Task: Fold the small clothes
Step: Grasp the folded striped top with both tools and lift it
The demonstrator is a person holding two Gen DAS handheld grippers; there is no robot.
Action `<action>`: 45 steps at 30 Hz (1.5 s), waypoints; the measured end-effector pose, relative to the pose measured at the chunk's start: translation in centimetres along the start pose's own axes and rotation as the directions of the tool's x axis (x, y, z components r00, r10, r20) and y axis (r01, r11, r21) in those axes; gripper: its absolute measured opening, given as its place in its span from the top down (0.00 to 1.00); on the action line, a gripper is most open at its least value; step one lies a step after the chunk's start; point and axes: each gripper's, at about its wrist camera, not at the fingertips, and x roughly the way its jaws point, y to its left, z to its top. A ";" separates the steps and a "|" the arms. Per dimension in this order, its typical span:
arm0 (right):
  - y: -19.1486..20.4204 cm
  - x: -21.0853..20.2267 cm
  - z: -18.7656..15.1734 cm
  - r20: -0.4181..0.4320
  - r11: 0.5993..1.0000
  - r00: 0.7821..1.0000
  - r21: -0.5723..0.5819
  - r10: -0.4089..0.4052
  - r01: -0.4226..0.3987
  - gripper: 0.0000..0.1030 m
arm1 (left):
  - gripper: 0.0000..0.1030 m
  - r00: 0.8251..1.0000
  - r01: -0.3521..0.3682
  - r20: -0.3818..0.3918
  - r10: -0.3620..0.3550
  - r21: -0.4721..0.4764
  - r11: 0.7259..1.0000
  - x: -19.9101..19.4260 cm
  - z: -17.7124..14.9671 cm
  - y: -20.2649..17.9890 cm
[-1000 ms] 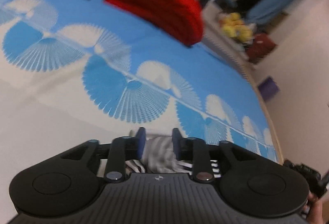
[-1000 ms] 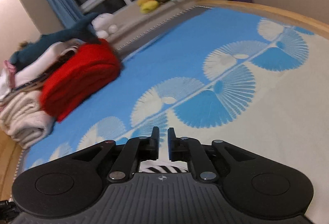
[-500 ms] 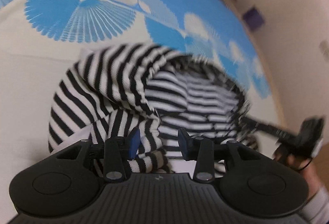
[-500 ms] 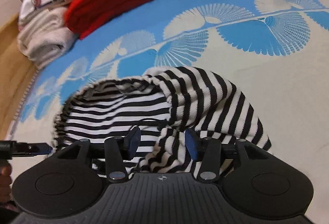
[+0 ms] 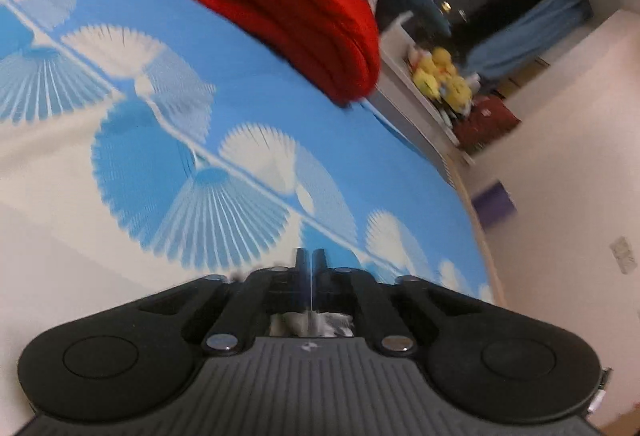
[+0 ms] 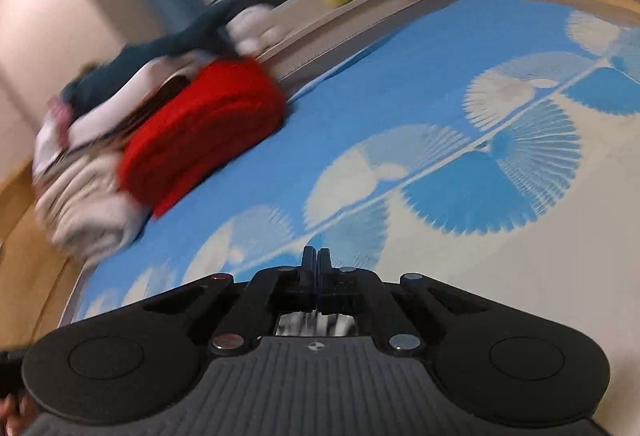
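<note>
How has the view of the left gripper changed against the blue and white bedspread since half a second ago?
Yes, it moved. The left gripper tilted up: the red folded cloth at the bedspread's far end fills the top again, and the striped garment shows only behind the jaws, which have just closed.

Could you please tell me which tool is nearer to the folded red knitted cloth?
Left, probably. The folded red knitted cloth lies ahead of the left tool; from the right tool it sits off to the left.

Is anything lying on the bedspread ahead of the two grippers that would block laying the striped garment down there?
Nothing visible does. The bedspread ahead of the left gripper and right gripper is bare; the red folded pile sits far off, near its edge.
</note>
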 end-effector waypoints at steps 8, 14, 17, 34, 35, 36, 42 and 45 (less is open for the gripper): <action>-0.1 3.1 -0.3 -0.119 1.000 0.993 -0.010 -0.026 0.025 0.93 | 0.77 0.973 -0.077 -0.207 0.104 0.135 0.988 2.7 0.5 -0.7; 2.5 0.5 -3.3 -0.310 0.935 0.950 -0.323 0.042 -0.146 0.46 | 0.35 0.940 0.118 -0.339 0.031 0.408 0.906 -0.6 -3.2 -2.6; 2.4 -0.1 -5.1 -0.376 0.905 0.927 -0.393 0.001 -0.160 0.46 | 0.35 0.922 0.095 -0.368 0.119 0.514 0.852 -0.2 -6.5 -3.2; -0.5 -0.1 0.1 -0.014 0.985 0.998 -0.161 -0.058 0.055 0.98 | 0.97 0.977 -0.179 -0.052 0.206 0.322 0.930 1.2 -2.9 -1.2; -0.3 0.7 0.0 -0.032 0.983 0.997 -0.174 -0.070 0.063 0.98 | 0.97 0.980 -0.174 -0.041 0.196 0.313 0.934 1.3 -2.8 -1.3; 0.0 1.0 0.1 -0.023 0.981 0.997 -0.178 -0.076 0.071 0.98 | 0.97 0.980 -0.186 -0.009 0.198 0.293 0.938 1.1 -2.5 -1.3; 0.6 2.8 0.5 0.048 0.975 0.990 -0.173 -0.136 0.143 0.97 | 0.96 0.953 -0.283 -0.030 0.300 0.257 0.924 4.1 -1.9 0.2; 0.4 7.6 -1.6 -0.160 0.935 0.950 -0.280 -0.270 0.219 0.95 | 0.91 0.910 -0.251 -0.240 0.338 0.329 0.910 7.3 -3.7 0.6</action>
